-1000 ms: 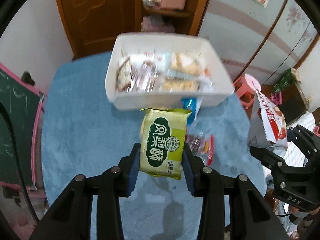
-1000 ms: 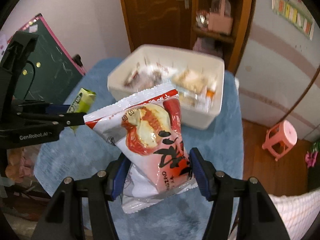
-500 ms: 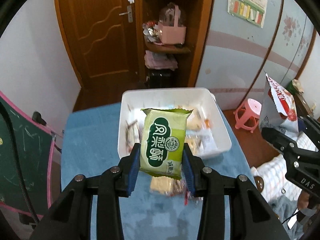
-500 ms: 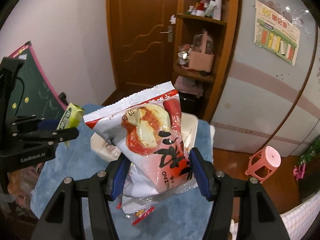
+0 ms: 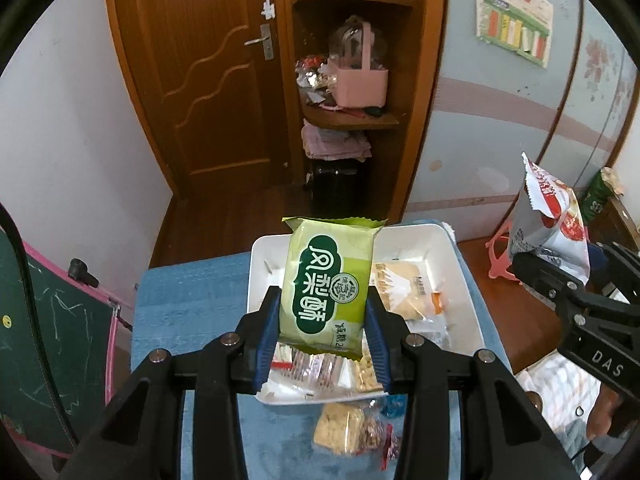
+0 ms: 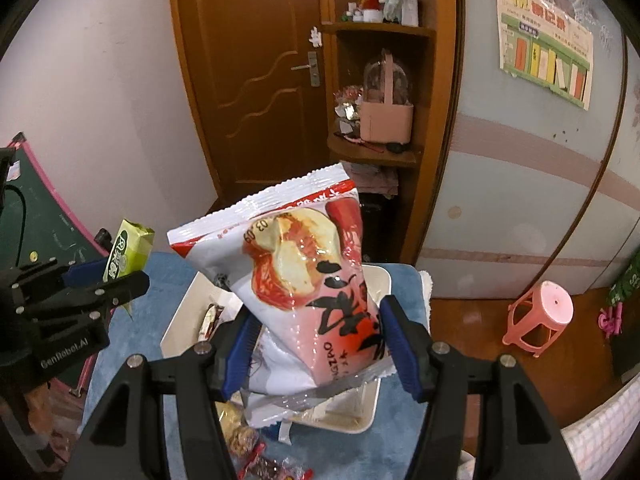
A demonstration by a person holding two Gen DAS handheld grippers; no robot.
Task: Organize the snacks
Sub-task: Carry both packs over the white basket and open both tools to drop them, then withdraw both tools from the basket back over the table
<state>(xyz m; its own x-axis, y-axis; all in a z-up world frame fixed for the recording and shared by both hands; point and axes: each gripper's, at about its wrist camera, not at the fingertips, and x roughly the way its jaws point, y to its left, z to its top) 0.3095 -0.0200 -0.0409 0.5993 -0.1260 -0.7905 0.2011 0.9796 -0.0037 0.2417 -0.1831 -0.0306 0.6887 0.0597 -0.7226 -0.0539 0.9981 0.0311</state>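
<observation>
My left gripper (image 5: 323, 334) is shut on a green snack packet (image 5: 328, 284) and holds it upright, high above the white bin (image 5: 460, 276), which holds several wrapped snacks. My right gripper (image 6: 318, 350) is shut on a red and white snack bag (image 6: 304, 280), also held above the bin (image 6: 382, 280). The right gripper with its bag (image 5: 548, 216) shows at the right of the left wrist view. The left gripper with the green packet (image 6: 126, 252) shows at the left of the right wrist view.
The bin stands on a table with a blue cloth (image 5: 192, 292). Loose snack packets (image 5: 352, 428) lie on the cloth in front of the bin. A green chalkboard (image 5: 40, 340) stands at the left, a pink stool (image 6: 538, 316) on the floor at the right, a wooden door and shelf behind.
Both grippers have risen and drawn back with their packets; the bin and table now look smaller and farther below. Both grips are unchanged.
</observation>
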